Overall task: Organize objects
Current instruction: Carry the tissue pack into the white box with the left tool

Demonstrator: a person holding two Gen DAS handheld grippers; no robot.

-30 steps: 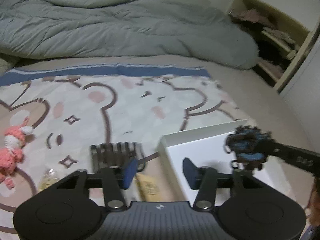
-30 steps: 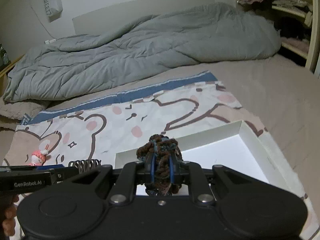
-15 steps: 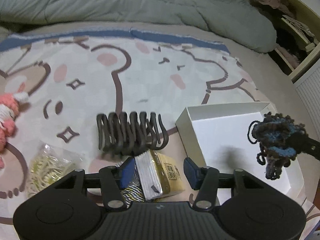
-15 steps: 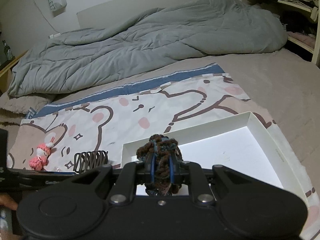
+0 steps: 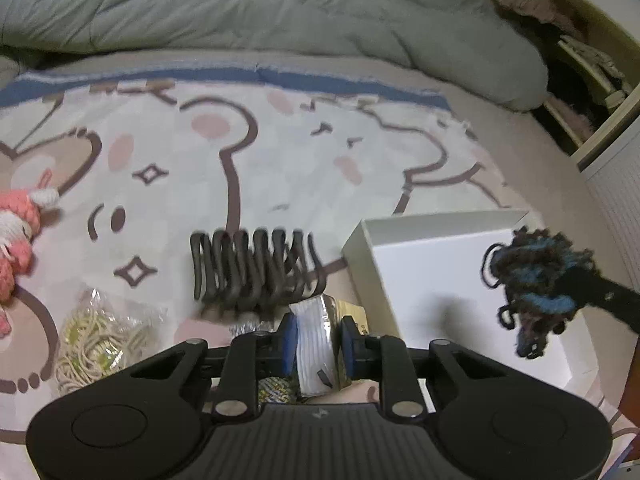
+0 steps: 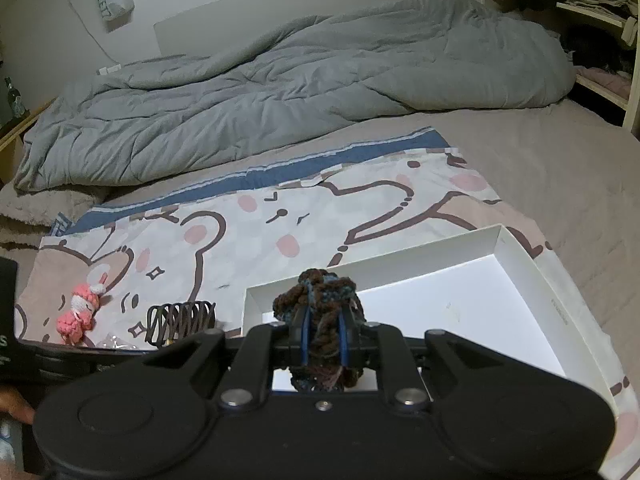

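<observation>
Small white-and-gold wrapped packet (image 5: 316, 344) lies on the cartoon-print blanket (image 5: 280, 152), just left of the shallow white cardboard box (image 5: 460, 280). Left gripper (image 5: 318, 346): jaws closed on the packet's ribbed white middle. It looks light and slightly crushable; across the short sides seems the right hold.

Right gripper (image 6: 323, 338): jaws clamped on a brown-and-blue yarn bundle (image 6: 320, 312), soft and floppy, hanging over the box.

Left of the box: black wire coil rack (image 5: 256, 272), bag of rubber bands (image 5: 100, 340), pink crochet doll (image 5: 16, 232).

Only the left view shows the packet; only the right view shows the whole box.
</observation>
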